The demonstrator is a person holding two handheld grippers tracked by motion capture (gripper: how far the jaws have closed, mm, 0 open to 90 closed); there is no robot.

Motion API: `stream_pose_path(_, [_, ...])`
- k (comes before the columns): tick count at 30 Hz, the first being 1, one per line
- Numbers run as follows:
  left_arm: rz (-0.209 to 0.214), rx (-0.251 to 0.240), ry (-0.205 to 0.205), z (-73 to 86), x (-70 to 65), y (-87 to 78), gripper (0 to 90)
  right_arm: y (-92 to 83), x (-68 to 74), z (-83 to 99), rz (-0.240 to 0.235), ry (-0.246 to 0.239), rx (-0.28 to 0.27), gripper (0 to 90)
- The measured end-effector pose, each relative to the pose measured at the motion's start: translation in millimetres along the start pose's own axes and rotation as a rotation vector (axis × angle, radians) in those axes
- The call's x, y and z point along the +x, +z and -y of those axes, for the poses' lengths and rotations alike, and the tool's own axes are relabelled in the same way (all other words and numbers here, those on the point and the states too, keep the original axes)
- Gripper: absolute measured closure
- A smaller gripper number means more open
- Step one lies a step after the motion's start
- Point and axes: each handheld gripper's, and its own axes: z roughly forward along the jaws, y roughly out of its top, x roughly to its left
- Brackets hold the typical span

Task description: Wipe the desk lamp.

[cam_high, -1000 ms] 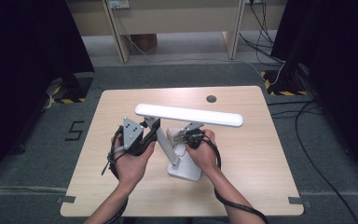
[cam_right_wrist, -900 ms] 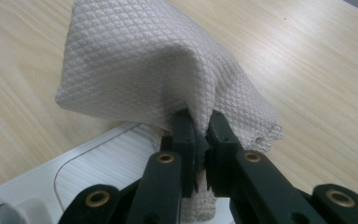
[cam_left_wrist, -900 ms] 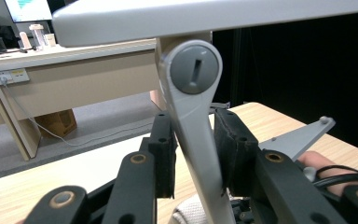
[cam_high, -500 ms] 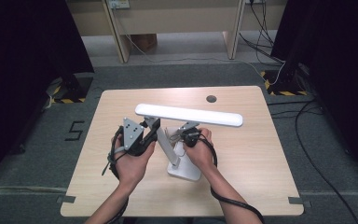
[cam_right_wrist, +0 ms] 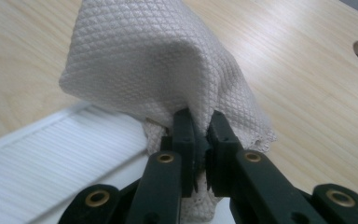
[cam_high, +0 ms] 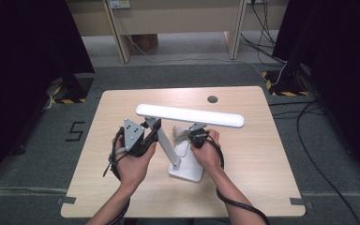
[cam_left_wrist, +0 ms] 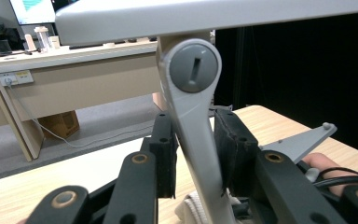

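Note:
A white desk lamp stands on the wooden table: a long light bar, a slanted arm and a flat base. My left gripper is shut on the lamp arm just below its grey pivot; both pads press against it. My right gripper is shut on a white quilted cloth, pinched between its jaws over the ribbed lamp base. The cloth hangs beside the arm, under the light bar.
A round cable hole sits near the table's far edge. Beyond the table are desk legs, a cardboard box and floor cables. Bare tabletop lies to the left and right of the lamp.
The right hand with the cloth has shifted slightly beside the lamp arm. The left gripper holds the arm in the same place.

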Motion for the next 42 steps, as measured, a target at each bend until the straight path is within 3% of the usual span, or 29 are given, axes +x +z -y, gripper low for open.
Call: stream_pose_path(42, [-0.008,-0.005,0.001,0.8,-1.0,-0.2,69.4,-22.1,-40.2,47.1,0.072,0.048,0.056,84.6])
